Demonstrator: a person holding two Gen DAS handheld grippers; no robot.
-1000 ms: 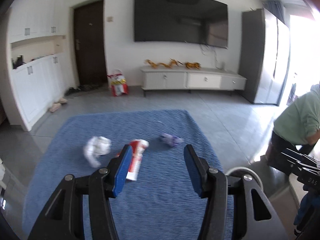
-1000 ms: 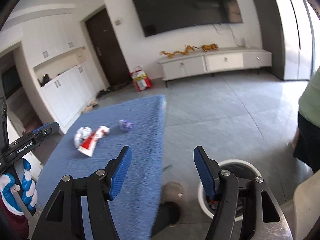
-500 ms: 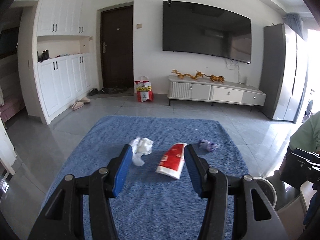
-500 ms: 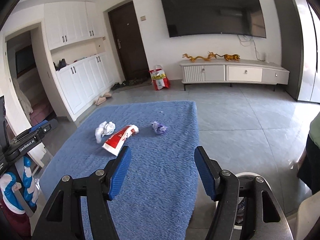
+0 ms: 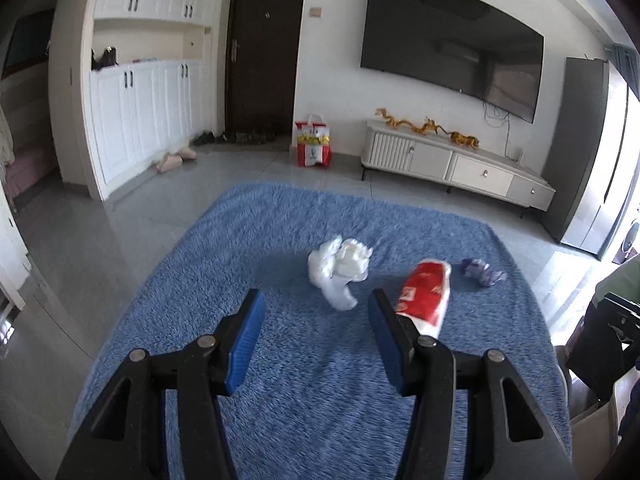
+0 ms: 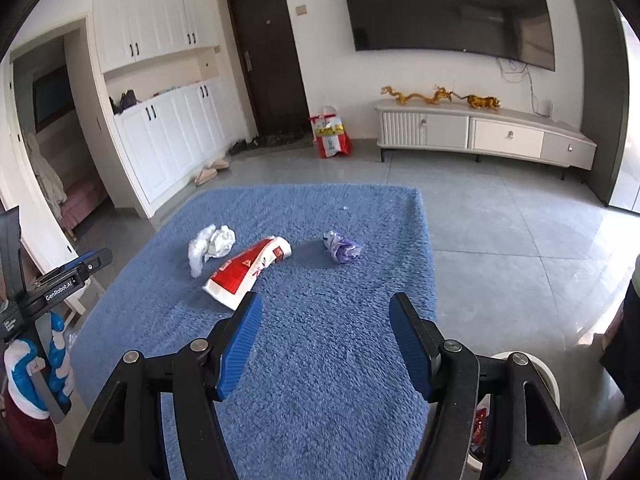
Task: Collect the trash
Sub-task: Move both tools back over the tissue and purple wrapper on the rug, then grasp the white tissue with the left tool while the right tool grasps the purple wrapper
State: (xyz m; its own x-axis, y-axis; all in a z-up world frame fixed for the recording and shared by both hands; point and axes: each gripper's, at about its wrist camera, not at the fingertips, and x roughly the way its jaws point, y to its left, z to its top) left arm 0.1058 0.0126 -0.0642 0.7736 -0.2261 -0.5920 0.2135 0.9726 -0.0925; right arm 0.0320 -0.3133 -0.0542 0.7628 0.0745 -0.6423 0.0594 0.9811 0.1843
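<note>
- Hovering over the near end of the blue rug [image 5: 304, 380], the left tongs [image 5: 316, 308] stand parted with nothing between the pads; in their view the crumpled white tissue [image 5: 340, 266] lies just beyond the tips, at about 12 o'clock.
- Equally parted and empty, the right tongs [image 6: 326, 316] hang above the same rug; a white bin [image 6: 548, 380] shows on the floor behind the right finger at 4 o'clock, apparently with some scraps already inside.
- At 10 o'clock from the right tongs, the red-and-white wrapper [image 6: 248, 270] lies flat on the pile, its near end close to the left fingertip in the picture, though not touching.
- Farther out at 12 o'clock sits the small purple wad [image 6: 342, 248], apart from the wrapper.
- All three pieces of trash remain on the rug, so the step in hand looks like the approach to a first pick.
- Next, I judge, each pair must drop to rug level and straddle one piece: the tissue for the left, the wrapper or wad for the right. The flat wrapper likely needs pinching at an edge, since the deep pile gives little to scoop under.
- Beyond stand a shopping bag [image 6: 330, 132], a low cabinet [image 6: 480, 136] and a wall television [image 6: 448, 8].
</note>
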